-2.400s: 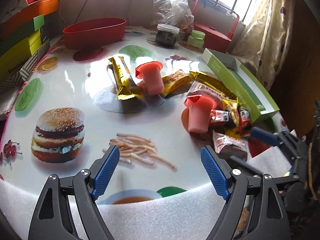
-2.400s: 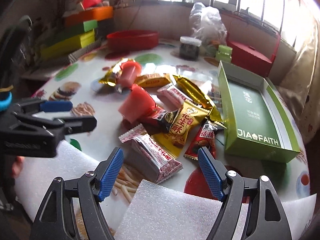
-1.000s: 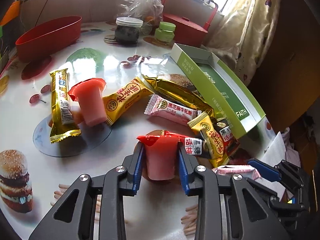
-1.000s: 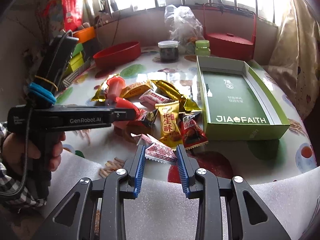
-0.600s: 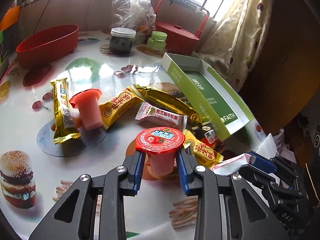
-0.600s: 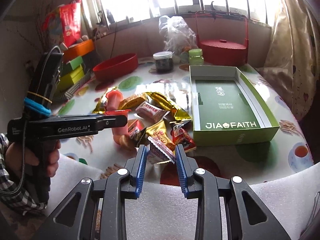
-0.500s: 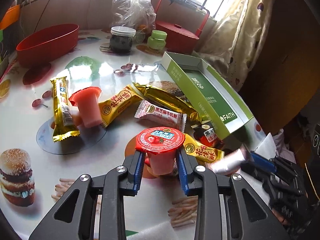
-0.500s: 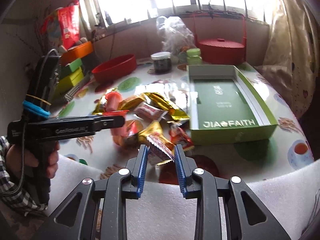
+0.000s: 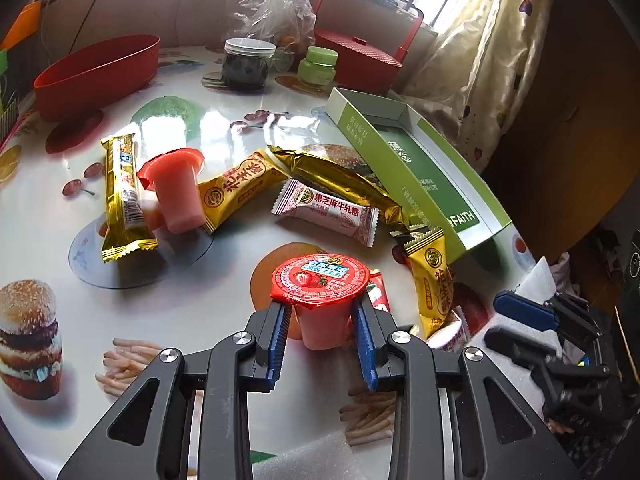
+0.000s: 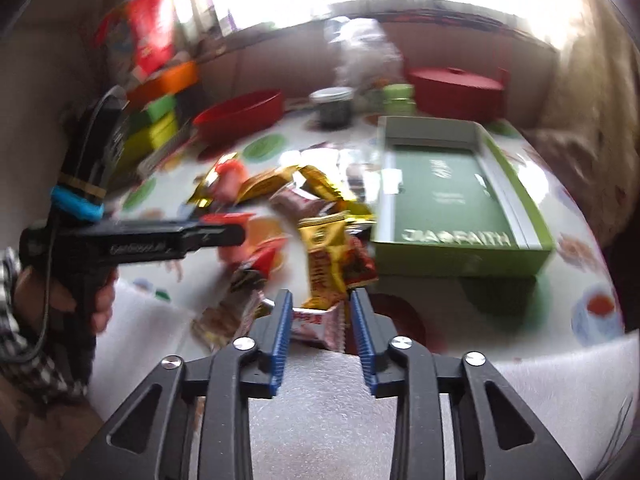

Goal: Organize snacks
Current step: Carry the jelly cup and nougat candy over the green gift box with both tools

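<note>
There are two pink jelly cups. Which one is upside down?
The jelly cup on the table, beside the gold wrapped bar, stands lid-down, narrow base up. The other jelly cup is upright in the left tool, its red lid facing up.

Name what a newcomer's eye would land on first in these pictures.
The red-lidded jelly cup, clamped upright in the left gripper in front of the camera. Behind it, wrapped snacks lie scattered across the food-print table, beside the open green box. The right gripper is opening around a pink-white wrapper.
</note>
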`<state>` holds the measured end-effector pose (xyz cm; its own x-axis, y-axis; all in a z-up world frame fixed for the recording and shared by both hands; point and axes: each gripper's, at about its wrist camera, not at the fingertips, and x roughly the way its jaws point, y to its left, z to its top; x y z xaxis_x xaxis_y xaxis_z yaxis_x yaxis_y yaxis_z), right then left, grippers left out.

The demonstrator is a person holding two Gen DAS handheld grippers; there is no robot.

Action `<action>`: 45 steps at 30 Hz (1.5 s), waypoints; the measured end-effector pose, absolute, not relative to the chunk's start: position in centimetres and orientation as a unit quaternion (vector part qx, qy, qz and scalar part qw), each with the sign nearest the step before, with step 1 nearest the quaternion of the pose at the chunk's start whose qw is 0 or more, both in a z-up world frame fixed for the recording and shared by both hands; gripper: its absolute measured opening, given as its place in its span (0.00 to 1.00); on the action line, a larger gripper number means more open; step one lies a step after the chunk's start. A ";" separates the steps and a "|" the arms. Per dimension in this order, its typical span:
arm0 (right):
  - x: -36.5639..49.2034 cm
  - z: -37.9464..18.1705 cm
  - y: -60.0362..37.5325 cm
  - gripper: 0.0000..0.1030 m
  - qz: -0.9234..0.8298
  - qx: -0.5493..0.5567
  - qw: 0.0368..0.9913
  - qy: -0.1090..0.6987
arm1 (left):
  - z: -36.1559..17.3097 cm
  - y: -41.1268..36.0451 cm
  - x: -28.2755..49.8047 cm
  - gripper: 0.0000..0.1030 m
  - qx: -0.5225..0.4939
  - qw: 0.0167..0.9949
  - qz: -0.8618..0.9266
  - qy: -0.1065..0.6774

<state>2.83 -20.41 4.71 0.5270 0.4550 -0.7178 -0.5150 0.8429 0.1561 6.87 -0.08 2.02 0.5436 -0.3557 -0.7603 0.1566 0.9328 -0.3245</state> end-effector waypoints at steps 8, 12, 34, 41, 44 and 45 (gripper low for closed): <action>3.5 3.7 -17.5 0.49 0.362 -0.168 0.818 0.414 | 1.7 0.1 7.0 0.31 -0.111 0.869 -0.146 0.460; 4.2 2.6 -16.5 0.49 0.368 -0.206 0.800 0.426 | 1.5 0.1 7.0 0.31 -0.111 0.866 -0.145 0.465; 6.0 1.4 -18.6 0.24 0.291 -0.132 0.839 0.441 | 1.0 -0.9 8.3 0.29 -0.089 0.870 -0.127 0.468; 5.8 2.1 -19.5 0.18 0.288 -0.099 0.851 0.427 | 1.7 -0.7 7.8 0.29 -0.093 0.874 -0.123 0.460; 5.6 2.6 -19.6 0.18 0.291 -0.092 0.856 0.417 | 2.5 -0.7 7.6 0.29 -0.094 0.879 -0.124 0.451; 5.6 2.8 -19.5 0.18 0.290 -0.091 0.857 0.416 | 2.9 -0.7 7.5 0.29 -0.094 0.880 -0.126 0.448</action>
<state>5.56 -19.53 2.78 0.4858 0.4214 -0.7658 -0.5727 0.8153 0.0853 7.53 -0.70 2.86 0.5674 -0.3058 -0.7645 0.1376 0.9507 -0.2781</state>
